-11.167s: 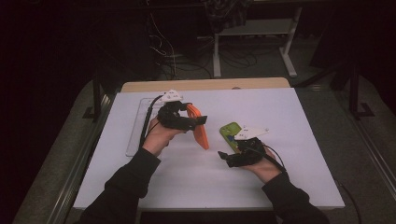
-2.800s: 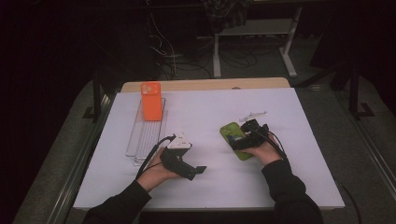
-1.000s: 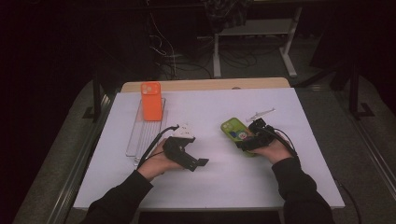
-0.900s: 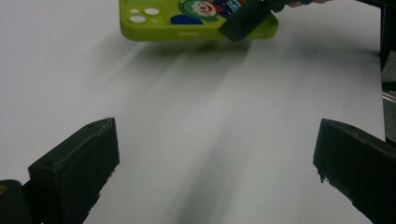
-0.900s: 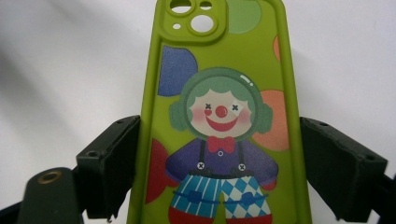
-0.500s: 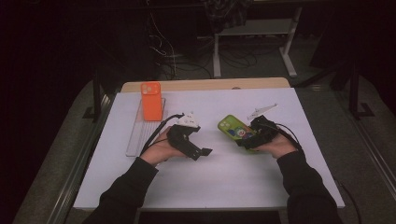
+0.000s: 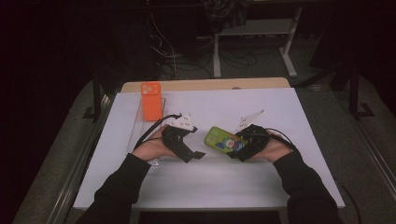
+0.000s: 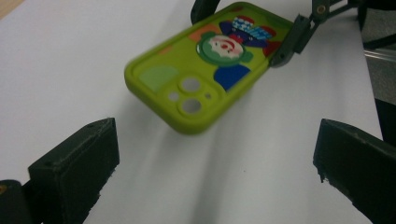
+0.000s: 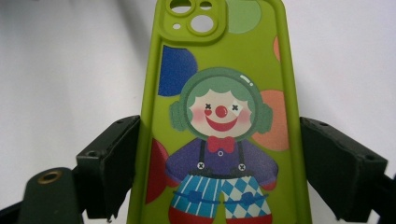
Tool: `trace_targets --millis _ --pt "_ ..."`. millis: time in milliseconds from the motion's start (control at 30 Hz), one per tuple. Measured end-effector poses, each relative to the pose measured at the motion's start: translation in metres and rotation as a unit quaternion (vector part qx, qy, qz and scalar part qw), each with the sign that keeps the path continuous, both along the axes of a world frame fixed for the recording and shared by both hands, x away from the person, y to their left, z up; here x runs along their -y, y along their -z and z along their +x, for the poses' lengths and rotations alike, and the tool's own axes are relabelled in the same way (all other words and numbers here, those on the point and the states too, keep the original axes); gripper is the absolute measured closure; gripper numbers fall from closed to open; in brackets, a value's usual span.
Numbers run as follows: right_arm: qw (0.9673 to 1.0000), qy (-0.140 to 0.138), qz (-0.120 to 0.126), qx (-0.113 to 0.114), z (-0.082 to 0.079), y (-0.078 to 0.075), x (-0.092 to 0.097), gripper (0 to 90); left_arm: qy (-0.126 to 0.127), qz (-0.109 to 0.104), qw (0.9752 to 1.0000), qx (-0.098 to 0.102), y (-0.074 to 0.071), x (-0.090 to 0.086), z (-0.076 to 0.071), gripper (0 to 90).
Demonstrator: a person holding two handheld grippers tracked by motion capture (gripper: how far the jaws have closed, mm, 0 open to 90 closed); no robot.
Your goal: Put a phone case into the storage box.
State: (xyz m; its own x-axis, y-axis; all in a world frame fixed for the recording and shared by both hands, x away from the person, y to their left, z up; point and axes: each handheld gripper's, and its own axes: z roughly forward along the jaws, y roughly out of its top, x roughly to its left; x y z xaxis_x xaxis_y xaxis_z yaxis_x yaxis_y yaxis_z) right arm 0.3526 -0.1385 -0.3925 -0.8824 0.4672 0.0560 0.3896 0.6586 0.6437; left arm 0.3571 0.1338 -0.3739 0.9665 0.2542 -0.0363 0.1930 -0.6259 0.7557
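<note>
1. Green phone case (image 7: 222,139): mid-table, lifted off the white table (image 7: 215,186), bare surface all round.
2. Right gripper (image 7: 240,148): jaws pinching the case's long edges.
3. Left gripper (image 7: 195,155): jaws spread, empty, facing the case's camera end.

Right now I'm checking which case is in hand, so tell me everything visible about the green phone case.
The green phone case looks like soft matte lime silicone, printed with a clown and coloured spots, with a raised camera block of round cut-outs at one end. The right gripper clamps its long sides near the other end, holding it tilted above the white table, a shadow beneath. Its camera end points at the open left gripper, which doesn't touch it.
</note>
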Motion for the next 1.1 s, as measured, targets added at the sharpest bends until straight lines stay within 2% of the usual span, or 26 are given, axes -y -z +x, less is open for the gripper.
trace_targets --millis 167,200,267,467,500,700,867,1067,1100 --pt "0.9988 -0.049 -0.009 0.001 -0.007 0.002 -0.013 14.8 0.02 0.008 0.9998 -0.001 0.002 0.0 -0.002 0.0" --pt "0.9978 -0.064 -0.012 0.01 -0.007 0.003 -0.016 14.8 0.026 0.01 0.9996 0.0 0.002 0.0 -0.003 0.0" --pt "0.9965 -0.081 -0.017 0.012 -0.01 0.003 -0.021 14.8 0.04 0.013 0.9991 -0.005 0.002 0.001 -0.005 0.0" --pt "0.993 -0.114 -0.026 0.014 -0.018 0.003 -0.034 14.8 0.068 0.024 0.9973 -0.011 0.005 0.001 -0.008 0.0" --pt "0.9929 -0.115 -0.028 0.01 -0.02 0.002 -0.035 14.8 0.075 0.025 0.9969 -0.005 0.005 0.002 -0.008 0.0" --pt "0.9896 -0.142 -0.026 0.007 -0.024 0.001 -0.044 14.8 0.109 0.041 0.9933 -0.001 0.008 0.006 -0.012 0.0" --pt "0.9867 -0.161 -0.024 0.013 -0.028 -0.003 -0.051 14.8 0.12 0.052 0.9913 -0.011 0.011 0.01 -0.018 0.0" --pt "0.9847 -0.173 -0.014 0.015 -0.031 -0.009 -0.056 14.8 0.138 0.074 0.9876 -0.01 0.016 0.015 -0.022 0.0" --pt "0.9859 -0.166 -0.018 0.003 -0.033 -0.009 -0.056 14.7 0.146 0.084 0.9857 -0.005 0.016 0.016 -0.021 0.0"
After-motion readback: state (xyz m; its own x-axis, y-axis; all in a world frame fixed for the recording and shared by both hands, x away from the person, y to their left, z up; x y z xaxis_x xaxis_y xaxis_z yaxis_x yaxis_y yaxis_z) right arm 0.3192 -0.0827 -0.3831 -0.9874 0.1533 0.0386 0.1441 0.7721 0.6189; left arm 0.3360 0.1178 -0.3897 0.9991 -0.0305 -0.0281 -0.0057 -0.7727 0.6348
